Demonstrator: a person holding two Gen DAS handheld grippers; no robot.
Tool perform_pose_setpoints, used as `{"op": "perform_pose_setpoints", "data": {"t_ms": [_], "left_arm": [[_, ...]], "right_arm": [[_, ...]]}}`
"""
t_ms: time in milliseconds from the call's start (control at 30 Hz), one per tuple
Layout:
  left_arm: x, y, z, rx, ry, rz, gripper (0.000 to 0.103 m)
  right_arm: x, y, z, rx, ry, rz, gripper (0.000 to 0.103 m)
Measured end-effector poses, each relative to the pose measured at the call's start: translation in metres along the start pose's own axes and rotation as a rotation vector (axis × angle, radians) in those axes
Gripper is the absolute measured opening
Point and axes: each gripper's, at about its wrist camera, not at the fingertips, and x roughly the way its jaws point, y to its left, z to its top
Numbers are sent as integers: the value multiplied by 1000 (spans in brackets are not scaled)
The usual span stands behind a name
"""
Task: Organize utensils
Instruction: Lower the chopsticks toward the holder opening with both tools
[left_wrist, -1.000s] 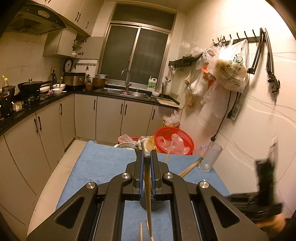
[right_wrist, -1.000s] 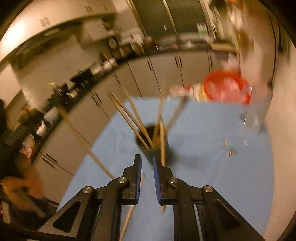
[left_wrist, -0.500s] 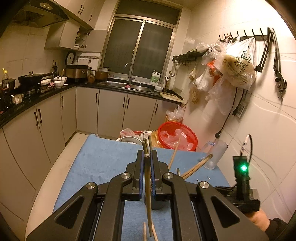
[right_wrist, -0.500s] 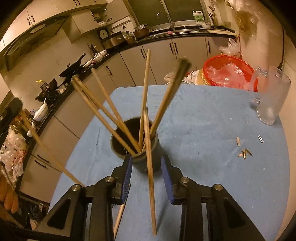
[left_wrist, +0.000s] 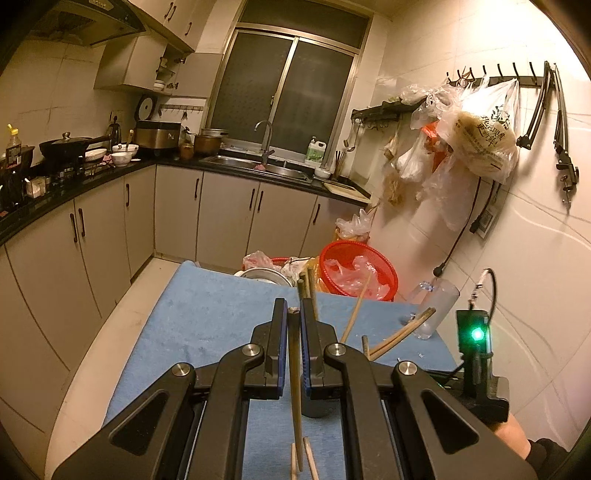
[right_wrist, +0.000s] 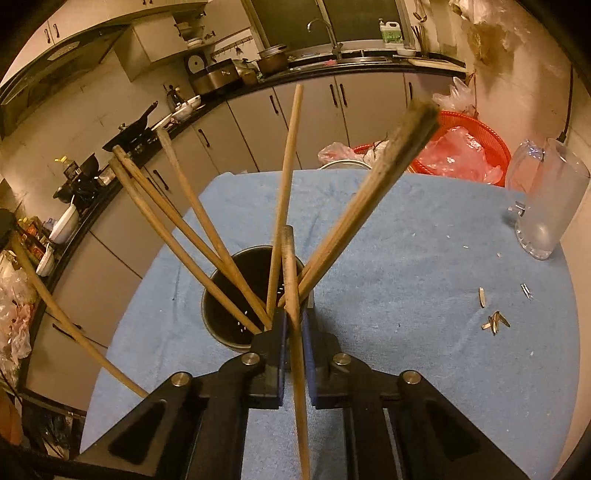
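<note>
A red plastic colander (left_wrist: 358, 271) lined with clear plastic sits at the far edge of a blue towel-covered table (left_wrist: 207, 321), near a frosted glass mug (right_wrist: 546, 206). Plastic bags (left_wrist: 476, 129) hang from wall hooks; a sink faucet (left_wrist: 266, 134) stands below the dark window (left_wrist: 284, 88).

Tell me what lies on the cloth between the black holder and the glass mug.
Right wrist view: between the holder and the mug the blue cloth is mostly bare, with only a few small pale husk-like scraps scattered nearer the mug.
</note>
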Motion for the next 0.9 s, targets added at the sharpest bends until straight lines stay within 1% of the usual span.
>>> {"op": "perform_pose_setpoints", "data": {"t_ms": [233, 333, 367, 400, 467, 567, 600, 667, 733, 800, 867, 900], "left_arm": [[-2, -10, 3, 1, -11, -20, 6], [-4, -15, 2, 10, -11, -27, 6], [-5, -16, 2, 13, -11, -28, 6], [-5, -17, 1, 17, -11, -28, 6], [-6, -18, 2, 19, -11, -28, 6], [-6, -17, 1, 19, -8, -29, 6], [-7, -18, 1, 19, -7, -29, 6], [-7, -19, 1, 22, -9, -26, 6], [-6, -18, 2, 21, -6, -24, 6], [-5, -17, 2, 18, -2, -19, 6], [-2, -16, 2, 15, 2, -16, 6], [-1, -16, 2, 12, 2, -14, 6]], "right_arm": [[-37, 10, -3, -44, -63, 19, 6], [-43, 15, -2, -70, -61, 23, 6], [-42, 16, -2, -84, -55, 25, 9], [-37, 16, -4, -101, -26, 28, 23], [-26, 14, -11, -109, 11, 2, 42], [-8, 7, -22, -109, 55, -20, 42], [-4, 4, -25, -109, 67, -25, 40], [5, 2, -27, -121, 83, -44, 31], [14, 1, -27, -131, 107, -54, 28], [20, 0, -26, -133, 120, -53, 21], [22, 0, -26, -134, 124, -45, 7], [22, 0, -27, -133, 123, -44, 7]]}}
